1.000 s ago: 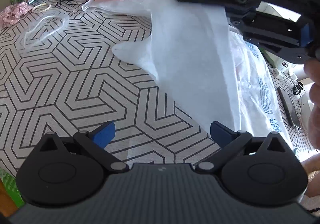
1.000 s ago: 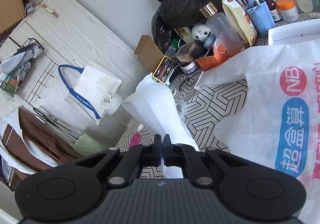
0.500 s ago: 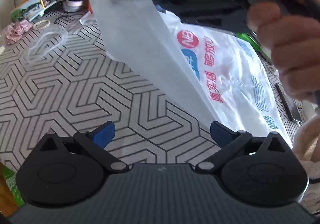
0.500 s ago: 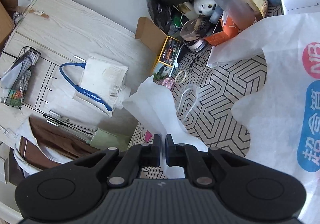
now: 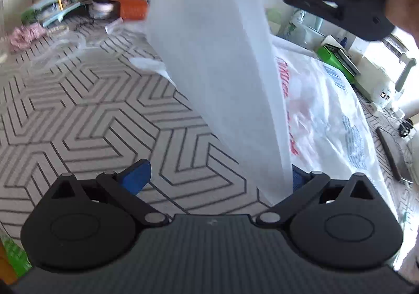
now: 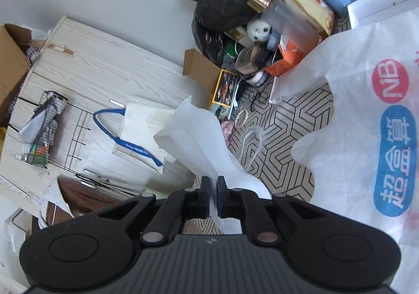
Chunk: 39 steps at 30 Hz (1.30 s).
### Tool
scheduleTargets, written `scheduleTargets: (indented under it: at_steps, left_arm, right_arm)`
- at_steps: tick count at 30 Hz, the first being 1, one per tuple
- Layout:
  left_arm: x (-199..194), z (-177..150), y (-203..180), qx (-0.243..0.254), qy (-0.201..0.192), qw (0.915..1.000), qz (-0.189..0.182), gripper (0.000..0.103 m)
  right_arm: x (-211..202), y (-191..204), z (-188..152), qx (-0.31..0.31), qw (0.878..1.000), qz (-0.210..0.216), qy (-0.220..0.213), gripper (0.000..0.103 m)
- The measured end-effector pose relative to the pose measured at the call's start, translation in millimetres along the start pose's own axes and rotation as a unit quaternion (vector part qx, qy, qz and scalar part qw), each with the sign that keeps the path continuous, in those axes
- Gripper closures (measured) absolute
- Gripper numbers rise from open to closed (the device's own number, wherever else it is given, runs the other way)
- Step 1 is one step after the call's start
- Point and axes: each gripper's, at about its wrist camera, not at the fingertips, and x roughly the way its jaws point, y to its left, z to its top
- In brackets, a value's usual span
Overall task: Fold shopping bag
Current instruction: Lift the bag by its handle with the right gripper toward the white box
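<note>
A white, thin, slightly see-through non-woven shopping bag [image 6: 366, 100] lies partly spread on a table covered in a grey and black geometric pattern [image 5: 78, 115]. The bag's face shows a red round badge reading "NB" above a blue oval with white Chinese characters, both ahead and to the right of the right gripper [image 6: 213, 190]. That gripper's jaws are pressed together on one of the bag's handle strips [image 6: 201, 142], which rises from between the fingertips and stands up ahead of them, creased lengthwise, with its end flopping to the left. In the left wrist view the same strip hangs as a broad, pale band [image 5: 222, 63] from the black right gripper, high above at the upper right, down to the table just inside the left gripper's right blue fingertip. The left gripper [image 5: 217, 176] is spread wide and holds nothing; its left fingertip stands well apart from the fabric. Beyond the strip, the bag's printed body [image 5: 327, 110] lies crumpled on the table to the right, with red and blue lettering blurred.
</note>
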Motion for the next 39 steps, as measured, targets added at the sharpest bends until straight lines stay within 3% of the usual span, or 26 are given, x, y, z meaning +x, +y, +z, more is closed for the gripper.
scheduleTargets:
  at_steps: [2, 6, 9, 16, 23, 29, 35, 39]
  left_arm:
    - [0, 1, -3, 0.013, -0.006, 0.9999, 0.002, 0.000]
    - [4, -2, -15, 0.048, 0.005, 0.9988, 0.008, 0.000]
    - [7, -6, -26, 0.069, 0.008, 0.9976, 0.002, 0.000]
    - [16, -17, -48, 0.117, 0.020, 0.9930, 0.004, 0.000]
    - [22, -19, -57, 0.146, 0.034, 0.9886, 0.014, 0.000]
    - [9, -16, -60, 0.178, 0.049, 0.9827, -0.009, 0.000]
    - [-34, 13, -41, 0.162, 0.048, 0.9748, -0.146, 0.000]
    - [-37, 30, -45, 0.159, 0.022, 0.9812, -0.107, 0.000]
  right_arm:
    - [-34, -6, -7, -0.004, 0.999, 0.012, -0.042, 0.097]
    - [-111, -17, -30, -0.031, 0.988, -0.017, -0.149, 0.097]
    - [-168, -28, -64, -0.053, 0.968, -0.063, -0.238, 0.097]
    - [-220, -79, -139, -0.016, 0.931, -0.137, -0.338, 0.098]
    - [-230, -146, -167, 0.076, 0.913, -0.200, -0.348, 0.098]
    - [-223, -136, -187, 0.046, 0.900, -0.257, -0.348, 0.098]
    - [-228, -113, -183, 0.014, 0.900, -0.251, -0.357, 0.098]
    - [-232, -109, -191, 0.015, 0.903, -0.233, -0.361, 0.098]
